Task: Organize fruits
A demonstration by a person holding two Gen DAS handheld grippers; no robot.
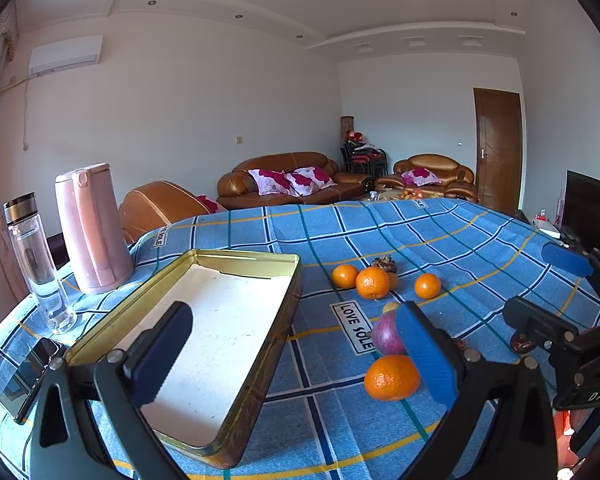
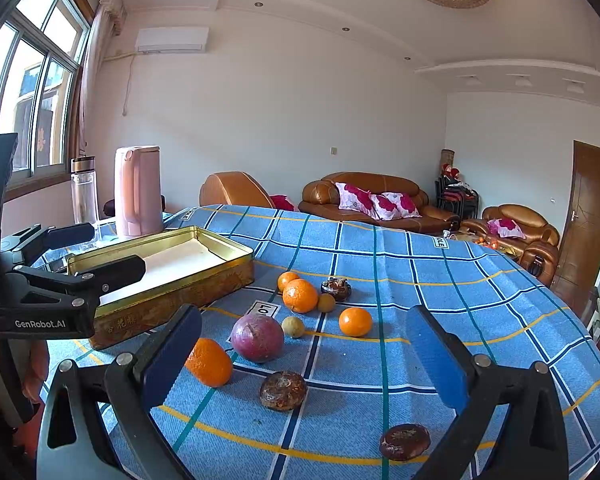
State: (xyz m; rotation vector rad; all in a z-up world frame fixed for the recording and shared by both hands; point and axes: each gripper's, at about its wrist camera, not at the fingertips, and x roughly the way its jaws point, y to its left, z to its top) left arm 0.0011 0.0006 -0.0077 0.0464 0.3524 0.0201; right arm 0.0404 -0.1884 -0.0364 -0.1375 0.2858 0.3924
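Left wrist view shows the left gripper [image 1: 296,356] released, jaws wide, holding nothing, poised over the near end of the tin [image 1: 260,364], whose pale bottom is bare. Right wrist view shows the right gripper [image 2: 304,364] likewise spread and empty, facing the fruit on the worktop [image 2: 480,280].

All the fruit lies loose on the checked cloth [image 2: 420,256] to the right of the tin, none inside it. Nearest the tin sits an orange [image 2: 209,362], with a purple fruit [image 2: 257,338] just beside it. Farther back is a cluster: two oranges [image 2: 300,295] touching, a small tan fruit [image 2: 326,303], a dark shrivelled one [image 2: 336,289], another orange [image 2: 355,322] apart, and a small yellowish fruit [image 2: 293,327]. Two dark brown fruits [image 2: 283,391] lie close to the right gripper, the second [image 2: 404,441] nearest.

The oranges look light and firm but round, so likely to roll; I would close the pads across the widest part, gently, as the peel gives and bruises. The purple fruit looks smooth and possibly slippery. The dark ones look dried and brittle, so a light squeeze on the flat sides seems safest.

Readable writing: "LOVE SOLE" on a cloth label [image 1: 354,326], "GenRobot.AI" on the left gripper's body in the right view, "DAS" on the right gripper's body in the left view, and Chinese characters on the tin's side, too small to read.
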